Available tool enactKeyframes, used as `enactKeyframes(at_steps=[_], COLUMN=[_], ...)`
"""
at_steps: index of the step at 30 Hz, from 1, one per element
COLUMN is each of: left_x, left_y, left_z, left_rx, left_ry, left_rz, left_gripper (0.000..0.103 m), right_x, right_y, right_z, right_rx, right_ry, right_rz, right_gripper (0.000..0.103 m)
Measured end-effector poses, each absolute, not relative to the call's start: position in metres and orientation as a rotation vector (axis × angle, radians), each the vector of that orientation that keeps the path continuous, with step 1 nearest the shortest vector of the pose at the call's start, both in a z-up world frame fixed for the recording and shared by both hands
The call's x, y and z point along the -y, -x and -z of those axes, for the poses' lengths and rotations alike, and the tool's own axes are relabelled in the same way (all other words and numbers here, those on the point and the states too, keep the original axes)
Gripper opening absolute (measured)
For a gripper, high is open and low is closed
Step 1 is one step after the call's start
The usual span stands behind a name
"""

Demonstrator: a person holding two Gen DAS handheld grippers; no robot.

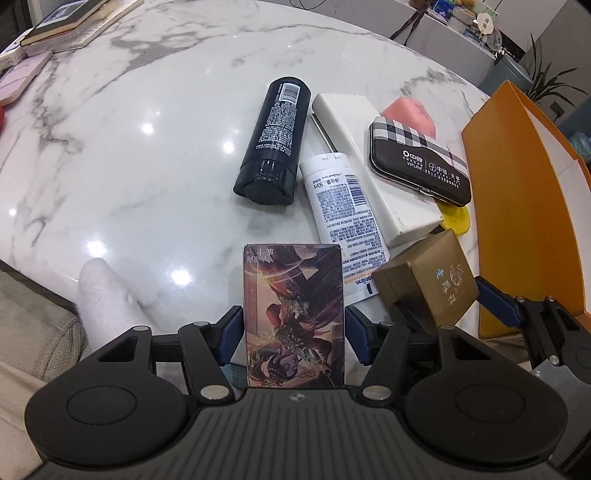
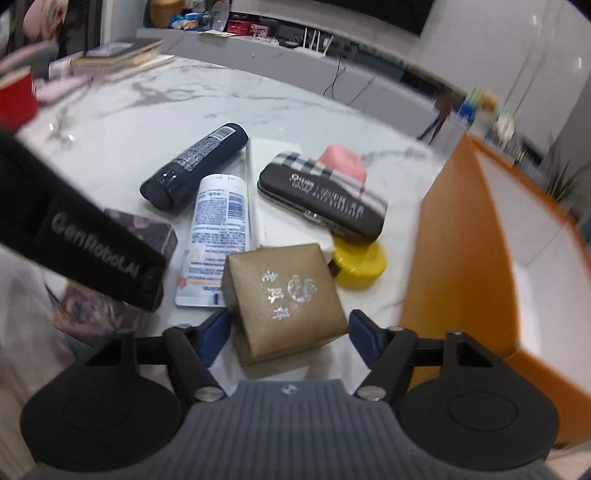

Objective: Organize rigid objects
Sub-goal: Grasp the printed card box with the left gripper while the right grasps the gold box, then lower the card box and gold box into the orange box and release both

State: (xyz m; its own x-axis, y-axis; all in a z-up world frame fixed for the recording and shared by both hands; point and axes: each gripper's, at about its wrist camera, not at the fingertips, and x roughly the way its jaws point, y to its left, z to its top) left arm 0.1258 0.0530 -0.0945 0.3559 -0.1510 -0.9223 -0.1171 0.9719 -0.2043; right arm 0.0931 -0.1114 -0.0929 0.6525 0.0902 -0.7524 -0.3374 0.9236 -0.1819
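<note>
My left gripper (image 1: 294,332) is shut on an illustrated card box (image 1: 294,317), held upright above the marble table's near edge. My right gripper (image 2: 288,332) is shut on a gold cube box (image 2: 284,299), which also shows in the left wrist view (image 1: 428,284). On the table lie a black bottle (image 1: 275,140), a white tube (image 1: 341,214), a long white box (image 1: 373,162), a plaid-topped black case (image 1: 421,158), a pink item (image 1: 410,112) and a yellow round tin (image 2: 360,264). The orange box (image 2: 461,251) stands open at right.
Books (image 1: 66,22) and a pink case (image 1: 22,77) lie at the table's far left. A red object (image 2: 16,98) sits at the left edge. The marble table (image 1: 147,147) curves away; a shelf with clutter stands behind it.
</note>
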Motion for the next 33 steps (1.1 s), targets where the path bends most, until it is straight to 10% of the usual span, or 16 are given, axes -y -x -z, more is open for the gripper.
enactKeyframes(at_steps=[33], left_x=[-0.043], left_y=[-0.13], left_z=[0.109], left_rx=[-1.309], left_ry=[0.179], left_rz=[0.028], left_gripper=[0.083], right_x=[0.128], right_y=[-0.071], right_z=[0.088], right_rx=[-0.847], right_ry=[0.119], right_rz=[-0.383], right_gripper=[0.059])
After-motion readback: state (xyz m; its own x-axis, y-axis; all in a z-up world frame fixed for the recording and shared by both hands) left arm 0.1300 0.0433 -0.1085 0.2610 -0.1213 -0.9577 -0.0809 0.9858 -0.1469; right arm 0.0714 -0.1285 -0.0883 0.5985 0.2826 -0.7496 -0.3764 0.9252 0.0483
